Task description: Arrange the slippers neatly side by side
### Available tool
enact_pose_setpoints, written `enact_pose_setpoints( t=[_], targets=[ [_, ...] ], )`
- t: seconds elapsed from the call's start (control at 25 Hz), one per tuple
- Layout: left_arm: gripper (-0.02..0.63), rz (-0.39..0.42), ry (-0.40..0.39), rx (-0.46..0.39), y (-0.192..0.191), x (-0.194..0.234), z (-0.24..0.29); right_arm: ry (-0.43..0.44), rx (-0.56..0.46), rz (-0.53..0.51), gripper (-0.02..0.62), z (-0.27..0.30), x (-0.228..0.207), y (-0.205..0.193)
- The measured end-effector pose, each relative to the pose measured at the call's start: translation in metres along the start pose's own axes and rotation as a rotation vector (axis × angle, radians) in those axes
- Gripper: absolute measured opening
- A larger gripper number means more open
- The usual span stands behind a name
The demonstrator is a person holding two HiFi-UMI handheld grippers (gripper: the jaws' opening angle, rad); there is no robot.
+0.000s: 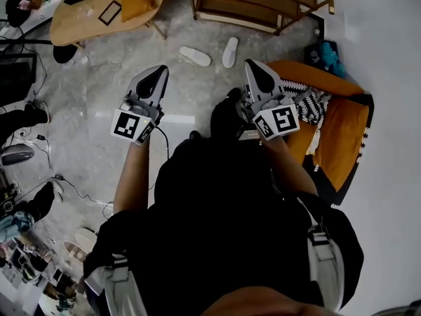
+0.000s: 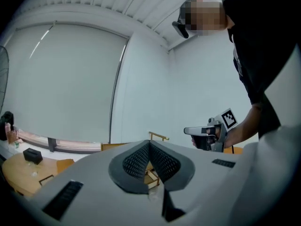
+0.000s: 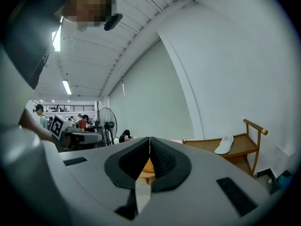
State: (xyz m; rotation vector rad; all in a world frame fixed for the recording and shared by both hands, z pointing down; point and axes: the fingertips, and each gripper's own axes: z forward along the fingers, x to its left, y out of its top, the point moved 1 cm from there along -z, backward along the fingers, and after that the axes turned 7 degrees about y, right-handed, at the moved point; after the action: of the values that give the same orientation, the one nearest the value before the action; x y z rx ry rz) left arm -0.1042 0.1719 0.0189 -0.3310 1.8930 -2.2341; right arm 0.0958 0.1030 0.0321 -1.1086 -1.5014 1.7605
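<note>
Two white slippers lie apart on the grey floor in the head view: one slipper (image 1: pixel 195 56) angled, the other slipper (image 1: pixel 230 51) nearly upright beside it. My left gripper (image 1: pixel 161 72) is shut and empty, held up well short of them. My right gripper (image 1: pixel 252 66) is also shut and empty, to the right of the pair. In the left gripper view the left gripper (image 2: pixel 149 144) points up at a wall, with the right gripper (image 2: pixel 188 130) seen off to the side. The right gripper (image 3: pixel 149 139) shows jaws closed together, and a third white slipper (image 3: pixel 225 145) rests on a wooden shelf.
A wooden shelf unit (image 1: pixel 250 5) stands just beyond the slippers. A round wooden table (image 1: pixel 99 8) with an orange cushion is at far left. An orange chair (image 1: pixel 335 124) with a patterned cloth sits at right. Cables and clutter (image 1: pixel 26 196) line the left floor.
</note>
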Motion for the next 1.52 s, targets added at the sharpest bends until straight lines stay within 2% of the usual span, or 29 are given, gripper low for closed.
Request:
enact_pose_setpoints(
  t=[0.16, 0.32, 0.44, 0.6, 0.72, 0.84, 0.92, 1.04, 1.12, 1.28, 1.4, 1.52],
  targets=[
    [0.015, 0.037, -0.018, 0.051, -0.008, 0.000, 0.050, 0.003, 0.027, 0.020, 0.032, 0.009, -0.057, -0.013],
    [0.015, 0.027, 0.033, 0.088, -0.015, 0.008, 0.100, -0.011, 0.048, 0.033, 0.031, 0.020, -0.107, -0.036],
    [0.015, 0.047, 0.089, 0.109, -0.022, 0.019, 0.130, -0.061, 0.062, 0.049, 0.031, 0.034, -0.135, -0.053],
    [0.015, 0.046, 0.148, 0.112, -0.030, 0.048, 0.153, -0.142, 0.065, 0.070, 0.031, 0.057, -0.151, -0.063],
    [0.015, 0.042, 0.121, 0.114, -0.046, 0.075, 0.175, -0.221, 0.081, 0.076, 0.031, 0.076, -0.164, -0.075],
    [0.015, 0.038, 0.033, 0.135, -0.082, 0.100, 0.197, -0.287, 0.076, 0.050, 0.032, 0.093, -0.179, -0.088],
    [0.015, -0.027, 0.001, 0.162, -0.117, 0.120, 0.217, -0.330, 0.069, 0.023, 0.031, 0.102, -0.192, -0.099],
    [0.015, -0.177, 0.012, 0.172, -0.159, 0.149, 0.250, -0.441, 0.097, 0.016, 0.031, 0.094, -0.202, -0.126],
    [0.015, -0.188, 0.027, 0.145, -0.175, 0.167, 0.269, -0.498, 0.126, 0.040, 0.031, 0.094, -0.207, -0.152],
    [0.015, -0.113, 0.017, 0.133, -0.214, 0.186, 0.288, -0.515, 0.200, 0.121, 0.031, 0.114, -0.215, -0.220],
    [0.015, 0.013, -0.072, 0.216, -0.261, 0.185, 0.285, -0.478, 0.241, 0.177, 0.031, 0.139, -0.215, -0.269],
    [0.015, 0.134, -0.170, 0.283, -0.308, 0.179, 0.285, -0.441, 0.290, 0.174, 0.031, 0.160, -0.228, -0.308]
  ],
)
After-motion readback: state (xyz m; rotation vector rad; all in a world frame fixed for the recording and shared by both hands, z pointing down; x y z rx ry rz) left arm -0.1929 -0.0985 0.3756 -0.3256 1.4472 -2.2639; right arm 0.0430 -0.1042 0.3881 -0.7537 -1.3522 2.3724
